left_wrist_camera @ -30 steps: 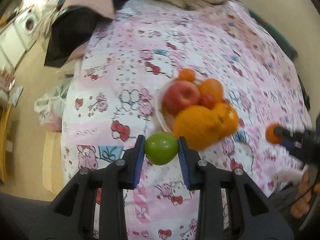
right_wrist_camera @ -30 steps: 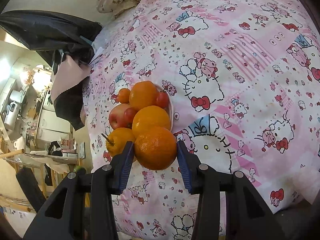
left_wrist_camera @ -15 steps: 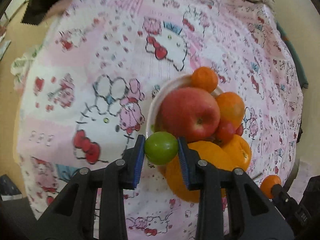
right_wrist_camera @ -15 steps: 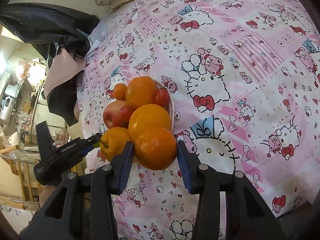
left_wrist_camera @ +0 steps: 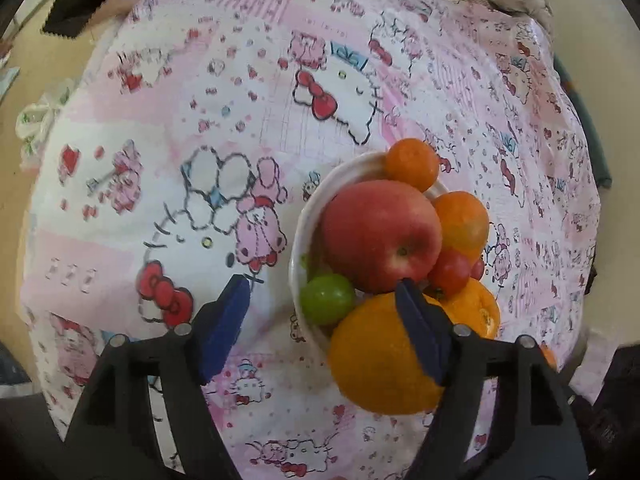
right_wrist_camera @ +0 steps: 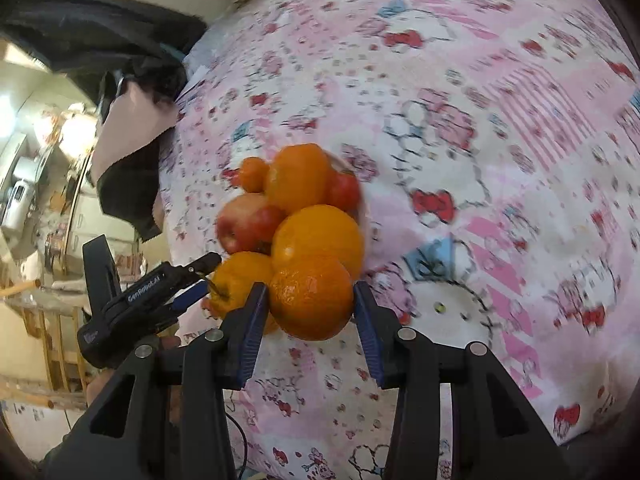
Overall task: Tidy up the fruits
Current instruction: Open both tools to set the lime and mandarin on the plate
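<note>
Nearest, the left gripper [left_wrist_camera: 322, 304] stands with its blue pads spread wide; its jaws have just been opening, and the green fruit [left_wrist_camera: 327, 298] they carried lies free of both pads, resting inside the white bowl [left_wrist_camera: 298, 236] at its near rim. Just behind it sit a large orange [left_wrist_camera: 380, 354], a red apple [left_wrist_camera: 380, 236], small red tomatoes [left_wrist_camera: 450, 272] and more oranges, heaped above the rim. Alongside, the right gripper [right_wrist_camera: 308, 312] pinches a mandarin [right_wrist_camera: 311, 297] between its pads, held in the air at the near side of the same heap.

Farther off, the pink cartoon-print bedspread [left_wrist_camera: 200, 128] stretches away bare of fruit, with dark clothing [right_wrist_camera: 100, 36] bunched at its far edge.

By my judgement the sorting is nearly finished: the green fruit is delivered, and the mandarin is the only piece seen outside the bowl. What remains is to find it a seat on a pile already crowded, where a round fruit could easily roll off.
</note>
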A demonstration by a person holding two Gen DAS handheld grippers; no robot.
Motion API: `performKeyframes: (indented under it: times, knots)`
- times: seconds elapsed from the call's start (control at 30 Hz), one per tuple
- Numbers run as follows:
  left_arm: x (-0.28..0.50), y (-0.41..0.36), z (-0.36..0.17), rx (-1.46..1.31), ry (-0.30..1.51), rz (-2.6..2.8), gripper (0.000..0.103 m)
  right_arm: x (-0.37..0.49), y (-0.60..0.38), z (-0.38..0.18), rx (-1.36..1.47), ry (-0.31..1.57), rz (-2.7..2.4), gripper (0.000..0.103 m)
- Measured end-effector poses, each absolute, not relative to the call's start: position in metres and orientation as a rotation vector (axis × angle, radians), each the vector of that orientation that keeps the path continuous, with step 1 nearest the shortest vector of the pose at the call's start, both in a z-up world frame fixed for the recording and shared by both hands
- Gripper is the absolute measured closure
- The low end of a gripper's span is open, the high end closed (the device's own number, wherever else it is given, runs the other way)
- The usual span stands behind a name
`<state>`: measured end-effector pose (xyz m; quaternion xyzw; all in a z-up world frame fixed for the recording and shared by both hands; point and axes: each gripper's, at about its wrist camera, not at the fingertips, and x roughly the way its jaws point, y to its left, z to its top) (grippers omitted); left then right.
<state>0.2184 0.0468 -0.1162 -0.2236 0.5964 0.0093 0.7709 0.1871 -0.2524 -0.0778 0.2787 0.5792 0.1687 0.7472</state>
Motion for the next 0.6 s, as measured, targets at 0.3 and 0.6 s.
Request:
performKeyframes:
  times: [0.3,0.6]
  knots:
    - [0.201,0.052,-0.063,-0.404,1.165,0.043,0.031,0.231,-0.198,-0.077,0.517,1.26,0.475,0.058]
    - [0.186,0.054,-0.039,-0.325,1.09,0.049,0.031,0.246,-0.175,-0.103,0.512,1.349,0.493,0.057]
